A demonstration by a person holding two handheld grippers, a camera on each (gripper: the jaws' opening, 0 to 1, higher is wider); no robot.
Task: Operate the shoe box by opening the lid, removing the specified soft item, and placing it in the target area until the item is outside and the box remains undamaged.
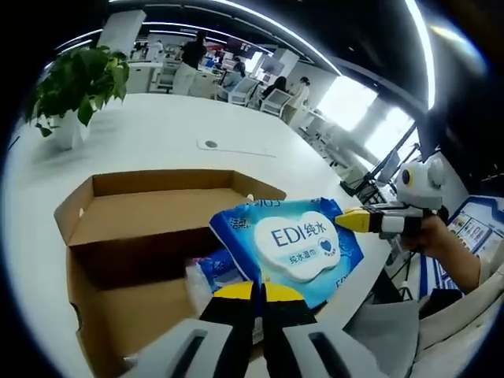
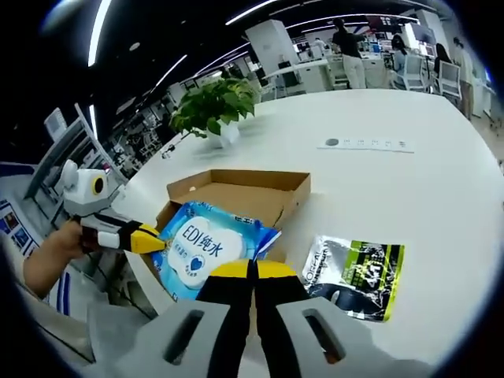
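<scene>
A blue and white wet-wipes pack [image 1: 295, 244] hangs over the open cardboard shoe box [image 1: 150, 213]. My left gripper [image 1: 257, 290] is shut on the pack's near edge. From the right, the right gripper [image 1: 352, 221] pinches its far side. In the right gripper view the wipes pack [image 2: 206, 246] sits just above my right gripper [image 2: 253, 269], which is shut on its lower corner, while the left gripper [image 2: 148, 238] grips its left edge. The shoe box [image 2: 244, 193] lies behind, lid folded back. Another blue-and-clear packet [image 1: 206, 272] lies inside the box.
A black and green pouch [image 2: 358, 268] lies on the white table [image 2: 409, 197] right of the box. A potted plant [image 1: 75, 90] stands at the table's far side. A person's hand [image 1: 450, 246] holds the right gripper. Office desks and people are far behind.
</scene>
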